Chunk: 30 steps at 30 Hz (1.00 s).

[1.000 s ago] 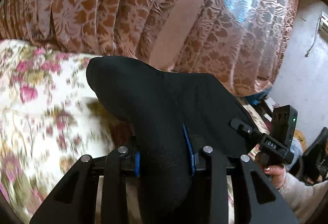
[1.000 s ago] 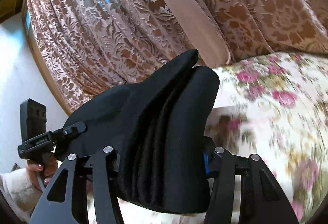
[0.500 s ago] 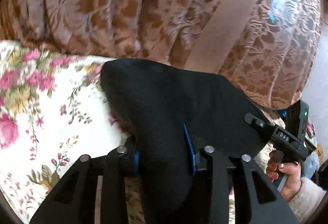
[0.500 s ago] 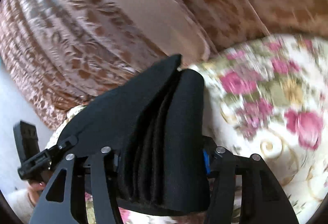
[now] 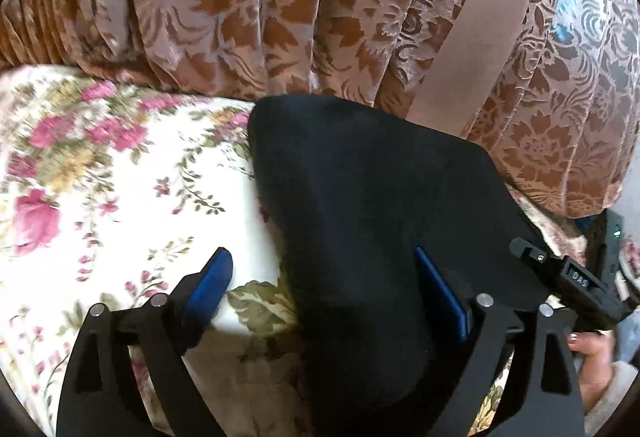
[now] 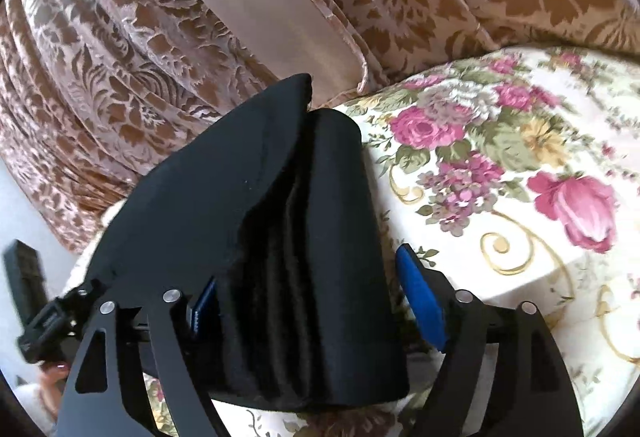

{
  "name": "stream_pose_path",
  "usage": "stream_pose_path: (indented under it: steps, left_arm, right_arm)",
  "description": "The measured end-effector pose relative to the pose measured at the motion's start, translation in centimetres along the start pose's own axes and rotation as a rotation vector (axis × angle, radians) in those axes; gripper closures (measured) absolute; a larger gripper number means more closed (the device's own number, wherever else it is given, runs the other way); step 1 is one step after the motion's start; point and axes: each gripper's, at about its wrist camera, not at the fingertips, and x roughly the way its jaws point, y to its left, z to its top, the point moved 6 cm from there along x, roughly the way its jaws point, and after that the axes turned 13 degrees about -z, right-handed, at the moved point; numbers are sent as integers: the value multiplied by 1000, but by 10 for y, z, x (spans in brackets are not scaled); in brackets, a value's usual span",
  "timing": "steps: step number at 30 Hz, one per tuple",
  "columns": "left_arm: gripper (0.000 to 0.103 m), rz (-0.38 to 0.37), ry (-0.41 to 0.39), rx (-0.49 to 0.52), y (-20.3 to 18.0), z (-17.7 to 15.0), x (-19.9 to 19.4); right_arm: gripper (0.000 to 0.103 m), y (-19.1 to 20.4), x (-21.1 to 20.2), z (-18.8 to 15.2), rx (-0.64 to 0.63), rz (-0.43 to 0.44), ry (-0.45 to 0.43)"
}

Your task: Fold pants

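Observation:
The black pants point(image 5: 360, 177) lie as a thick folded bundle on the floral bedspread point(image 5: 120, 177), close to the curtain. My left gripper point(image 5: 326, 285) is open: its left pad point(image 5: 212, 277) stands clear of the cloth, while the right pad point(image 5: 440, 293) rests against it. In the right wrist view the stacked layers of the pants point(image 6: 240, 177) show edge-on. My right gripper point(image 6: 312, 301) is open too, with the bundle's end between its spread fingers and the right pad point(image 6: 420, 301) just off the fabric.
A brown patterned curtain point(image 5: 280, 5) with a plain band point(image 6: 260, 9) hangs right behind the bundle. The floral bedspread point(image 6: 520, 177) spreads out to either side. A hand point(image 5: 592, 349) holds the other gripper's body point(image 5: 572, 277) at the far right.
Both grippers were shut on the pants and have now opened. The bundle came down and forward toward the curtain and now rests on the bedspread.

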Motion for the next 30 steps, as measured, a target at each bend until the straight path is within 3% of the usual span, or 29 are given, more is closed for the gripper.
stream_pose_path:
  steps: [1,5,9,14,20,25,30]
  left_arm:
    - [3,29,-5,10,-2,-1,-4]
    - [2,62,-18,40,-16,-11,-20]
    - [2,107,-28,50,-27,-20,-33]
    - [2,149,-63,92,-45,-37,-55]
    - [2,198,-37,144,-62,-65,-69]
    - [2,232,-67,178,-72,-72,-84]
    - [2,316,-102,208,-78,-77,-98]
  right_arm:
    - [24,2,-4,0,-16,-24,-10]
    - [24,9,-21,-4,-78,-109,-59]
    - [14,14,-48,-13,-121,-191,-116]
    - [10,27,-79,-36,-171,-258,-154]
    - [8,44,-98,-68,-229,-283,-162]
    - [6,49,-114,-78,-233,-285,-192]
    - [6,47,-123,-91,-223,-300,-188]
